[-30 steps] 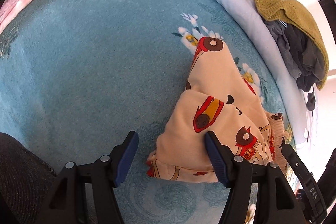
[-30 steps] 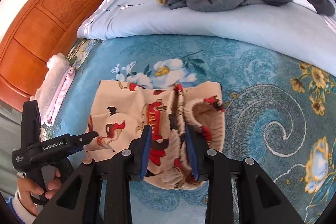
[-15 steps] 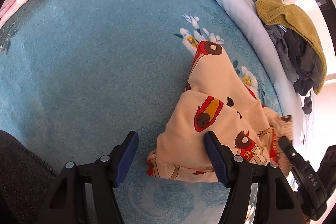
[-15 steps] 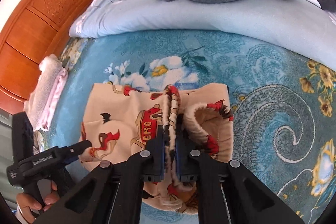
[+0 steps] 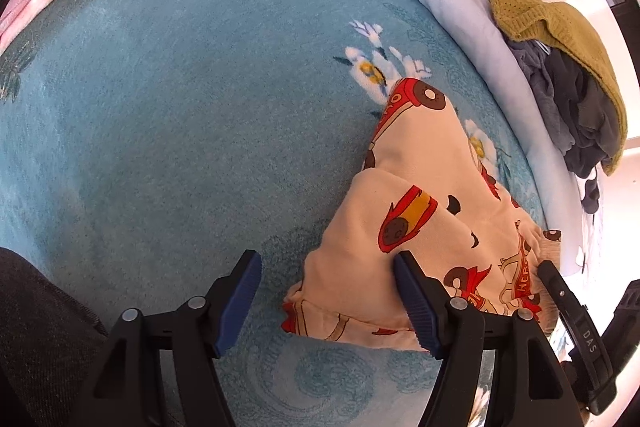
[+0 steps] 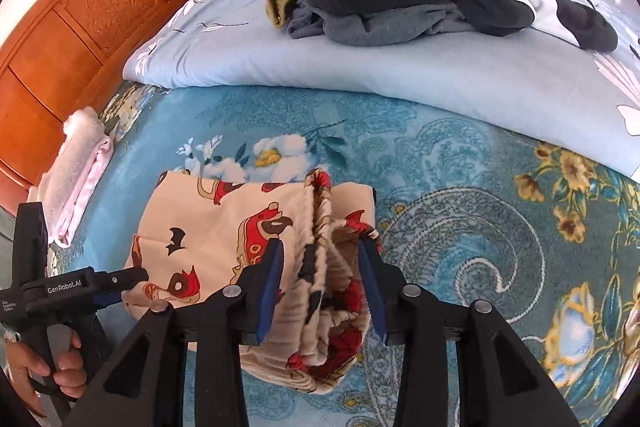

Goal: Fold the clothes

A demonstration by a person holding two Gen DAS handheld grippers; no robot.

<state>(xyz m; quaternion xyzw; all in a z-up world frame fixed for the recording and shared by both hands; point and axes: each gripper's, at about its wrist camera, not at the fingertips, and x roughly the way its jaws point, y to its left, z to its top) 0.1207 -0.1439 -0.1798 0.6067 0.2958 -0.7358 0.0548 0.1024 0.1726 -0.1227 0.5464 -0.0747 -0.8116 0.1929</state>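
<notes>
Your cartoon-print garment point(image 6: 224, 223) lies folded on the blue blanket point(image 5: 168, 115). Your right gripper point(image 6: 320, 283) is spread around its bunched waistband; your left gripper point(image 5: 328, 291) is spread over its corner.

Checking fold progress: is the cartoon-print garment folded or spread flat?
Folded. The garment lies doubled over in layers on the blanket, its bunched edge between the open right gripper.
</notes>
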